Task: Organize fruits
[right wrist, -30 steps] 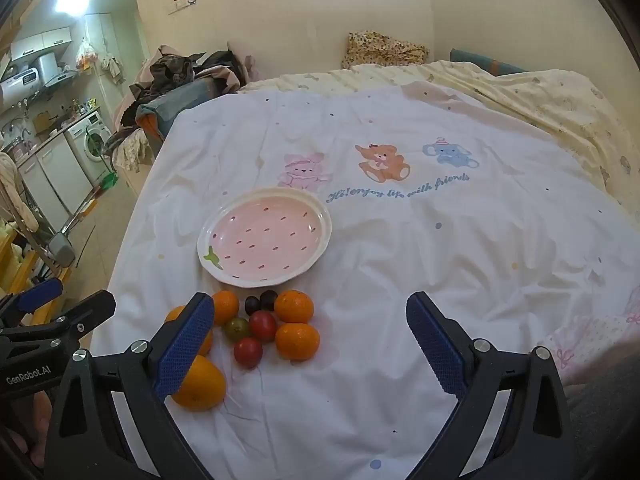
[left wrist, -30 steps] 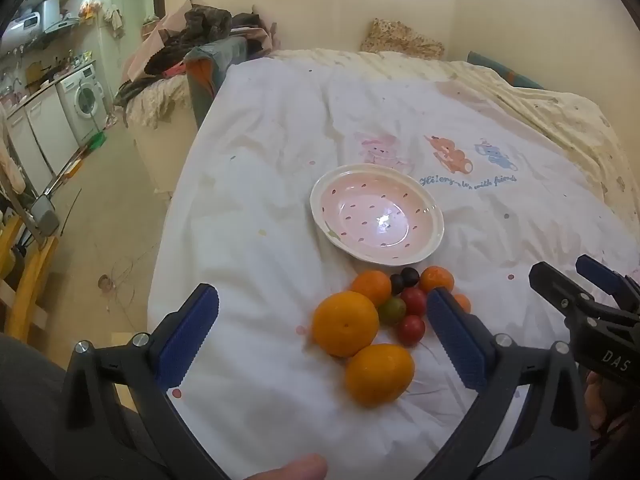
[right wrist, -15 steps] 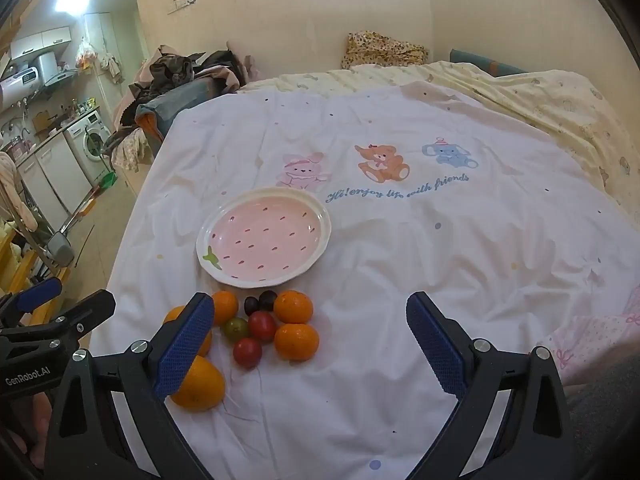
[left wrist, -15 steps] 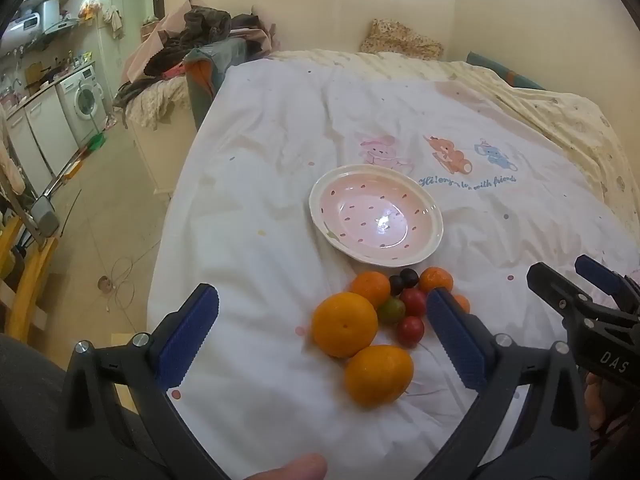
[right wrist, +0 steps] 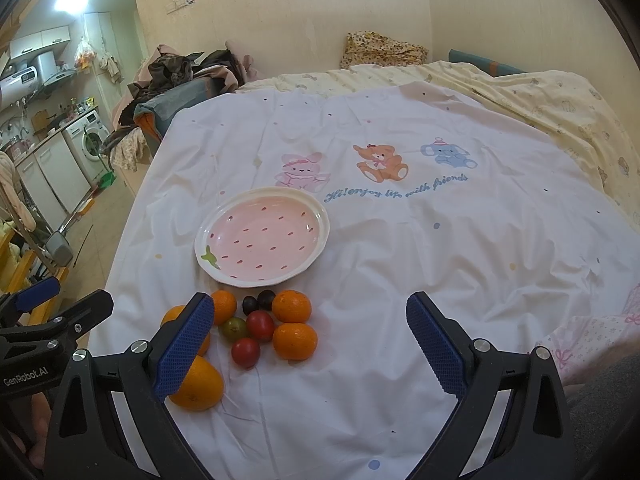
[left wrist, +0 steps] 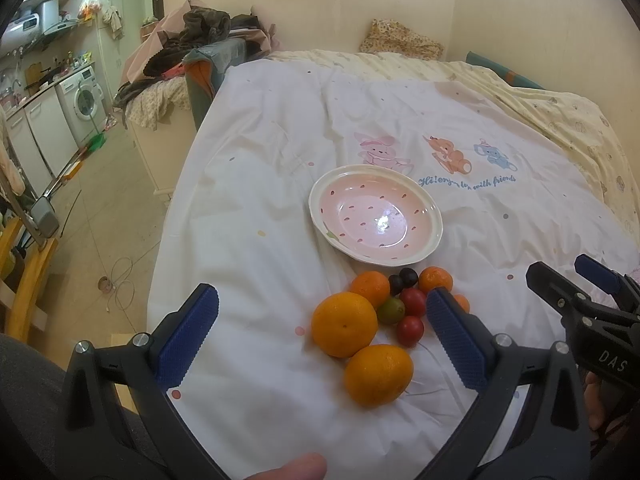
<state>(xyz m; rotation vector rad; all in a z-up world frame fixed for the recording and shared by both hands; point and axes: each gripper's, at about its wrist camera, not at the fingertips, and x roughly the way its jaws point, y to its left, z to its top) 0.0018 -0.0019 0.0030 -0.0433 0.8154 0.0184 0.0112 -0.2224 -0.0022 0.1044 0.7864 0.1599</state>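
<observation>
Comparing this moment with the second before it, we found almost nothing changed — both grippers hovered where they had been, and no fruit had left the cloth. On the left, our left gripper hung low over the near edge of the bed, its blue pads wide apart and holding nothing, with the two big oranges lying between them in the left wrist view. Just beyond sat the rest of the cluster, tight together: small mandarins, red cherry tomatoes, one greenish tomato and two dark grapes. Past the fruit, near but not touching it, the pink strawberry plate lay empty on the white sheet. Further right, our right gripper was likewise spread apart and empty, with the mandarins nearest its span and bare sheet under its right pad.

We judged that the sorting had not yet begun — every piece remained off the plate. The round fruit on soft bedding looked likely to roll if nudged, so a first grasp would want a clean descent onto one orange.
</observation>
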